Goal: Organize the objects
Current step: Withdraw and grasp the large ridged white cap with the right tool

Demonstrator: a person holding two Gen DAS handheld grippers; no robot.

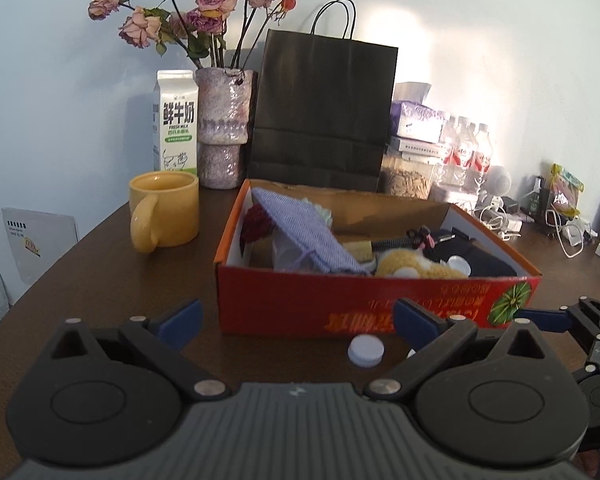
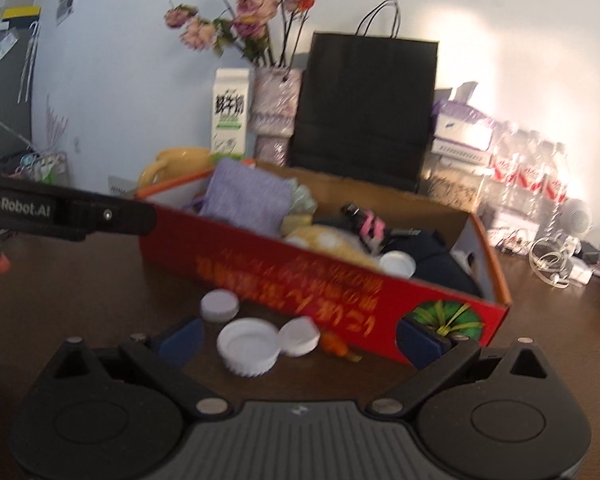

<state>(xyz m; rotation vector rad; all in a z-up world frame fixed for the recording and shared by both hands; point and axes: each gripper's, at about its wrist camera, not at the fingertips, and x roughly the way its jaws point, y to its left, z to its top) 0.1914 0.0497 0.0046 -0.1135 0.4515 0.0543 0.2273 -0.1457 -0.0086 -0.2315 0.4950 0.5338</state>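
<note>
A red cardboard box [image 1: 340, 300] sits on the dark table and holds a purple cloth pouch [image 1: 308, 232], a yellow knitted toy [image 1: 416, 264], a white cap and dark items. It also shows in the right wrist view [image 2: 284, 284]. My left gripper [image 1: 298, 320] is open and empty just before the box front; one white cap [image 1: 366, 351] lies between its fingers. My right gripper [image 2: 300, 338] is open and empty; three white caps [image 2: 248, 346] and a small orange thing [image 2: 334, 343] lie on the table between its fingers, before the box.
A yellow mug [image 1: 166, 210], a milk carton [image 1: 176, 120], a vase of dried roses [image 1: 224, 128] and a black paper bag [image 1: 324, 112] stand behind the box. Water bottles [image 1: 466, 152], boxes and cables [image 1: 556, 224] crowd the back right.
</note>
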